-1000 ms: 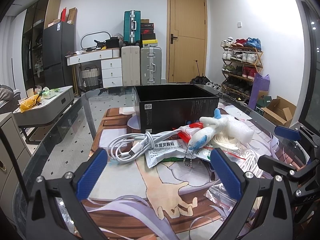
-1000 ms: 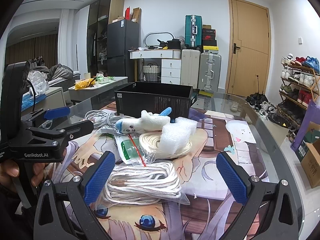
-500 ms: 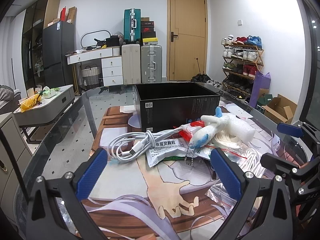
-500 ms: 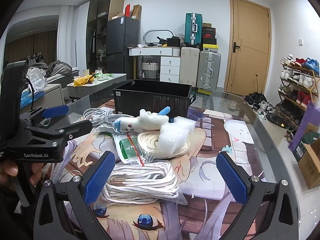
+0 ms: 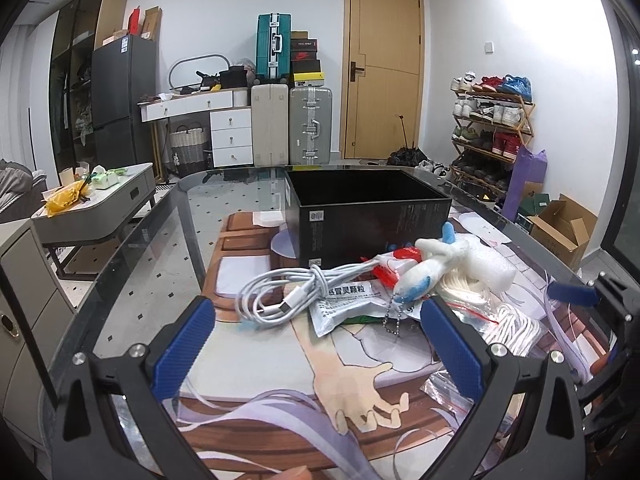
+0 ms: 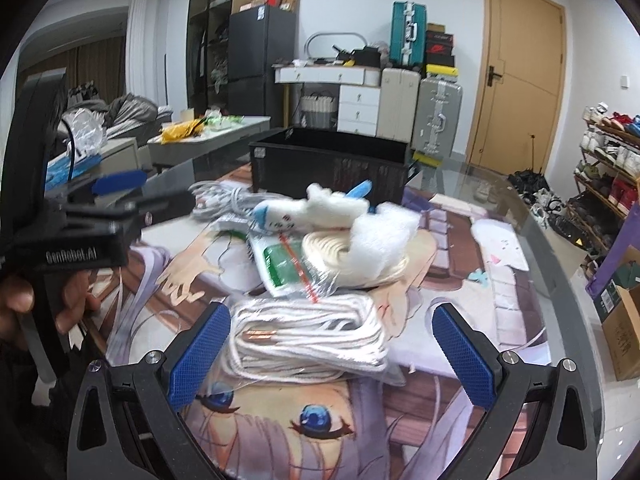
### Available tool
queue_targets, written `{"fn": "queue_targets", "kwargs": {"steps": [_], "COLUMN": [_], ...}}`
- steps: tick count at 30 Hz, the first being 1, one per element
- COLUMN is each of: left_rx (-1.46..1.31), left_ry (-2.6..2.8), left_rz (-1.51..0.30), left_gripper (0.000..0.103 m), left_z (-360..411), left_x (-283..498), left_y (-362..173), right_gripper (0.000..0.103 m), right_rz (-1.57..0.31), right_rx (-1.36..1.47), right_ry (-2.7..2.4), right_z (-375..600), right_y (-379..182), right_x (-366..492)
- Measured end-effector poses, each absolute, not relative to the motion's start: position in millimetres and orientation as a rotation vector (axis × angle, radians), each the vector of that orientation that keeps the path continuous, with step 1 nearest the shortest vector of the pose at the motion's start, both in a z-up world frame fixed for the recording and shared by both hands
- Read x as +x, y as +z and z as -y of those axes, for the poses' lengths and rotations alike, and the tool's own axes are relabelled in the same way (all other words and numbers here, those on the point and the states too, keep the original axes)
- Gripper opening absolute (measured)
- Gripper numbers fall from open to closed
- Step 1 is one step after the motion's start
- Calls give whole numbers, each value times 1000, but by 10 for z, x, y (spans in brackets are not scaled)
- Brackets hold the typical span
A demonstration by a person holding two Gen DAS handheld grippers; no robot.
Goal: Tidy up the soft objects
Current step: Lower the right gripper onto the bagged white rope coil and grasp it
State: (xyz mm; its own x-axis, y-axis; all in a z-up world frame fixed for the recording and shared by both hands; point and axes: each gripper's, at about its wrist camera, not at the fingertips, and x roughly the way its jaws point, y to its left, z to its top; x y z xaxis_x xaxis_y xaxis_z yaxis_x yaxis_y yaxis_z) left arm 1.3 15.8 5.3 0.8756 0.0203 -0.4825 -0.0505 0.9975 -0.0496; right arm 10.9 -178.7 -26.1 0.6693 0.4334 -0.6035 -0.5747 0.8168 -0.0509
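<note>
Both my grippers hang low over the near edge of the table point(image 5: 132, 264), jaws wide apart, nothing between the blue pads. My left gripper point(image 5: 316, 344) faces the printed mat point(image 5: 360, 376); just past its tips lies a coiled white cable point(image 5: 280, 292), and beside that, to the right, a silver sachet point(image 5: 344, 304) with printed characters. My right gripper point(image 6: 332, 344) sits right at a bagged bundle of white rope point(image 6: 308, 340), which lies between the pads' far ends but is not pinched; I cannot tell whether the left pad touches the bag. In the right wrist view that picture is motion-blurred. My left gripper also shows there at the left edge point(image 6: 120, 188), held in a hand point(image 6: 60, 300). Behind the rope sits the heap: a green-and-white packet point(image 6: 284, 268) in a clear bag with a red strip, a cream rope coil point(image 6: 332, 248) with a white foam piece point(image 6: 380, 236) resting on it, and on top a white plush point(image 6: 316, 208) with blue trim, lying on its side; its ball chain point(image 5: 394, 312) dangles over the sachet. A black box point(image 5: 368, 216), open-topped, stands upright just behind the heap; the plush is outside it, near its front wall. Beyond the table: suitcases point(image 5: 310, 124), a door point(image 5: 384, 68), a shoe rack point(image 5: 492, 128) to the right.
</note>
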Motion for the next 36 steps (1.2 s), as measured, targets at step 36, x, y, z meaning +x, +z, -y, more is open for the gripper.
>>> {"fn": "queue_targets", "kwargs": {"steps": [36], "left_rx": [-76], "left_ry": [11], "left_rz": [-587], "left_gripper": [103], "left_z": [-220], "left_x": [193], "left_y": [10], "right_gripper": [82], "right_rz": [-753], "right_rx": [-212], "right_ry": [693], "right_z": [1685], "right_y": [-450], "right_x": [278]}}
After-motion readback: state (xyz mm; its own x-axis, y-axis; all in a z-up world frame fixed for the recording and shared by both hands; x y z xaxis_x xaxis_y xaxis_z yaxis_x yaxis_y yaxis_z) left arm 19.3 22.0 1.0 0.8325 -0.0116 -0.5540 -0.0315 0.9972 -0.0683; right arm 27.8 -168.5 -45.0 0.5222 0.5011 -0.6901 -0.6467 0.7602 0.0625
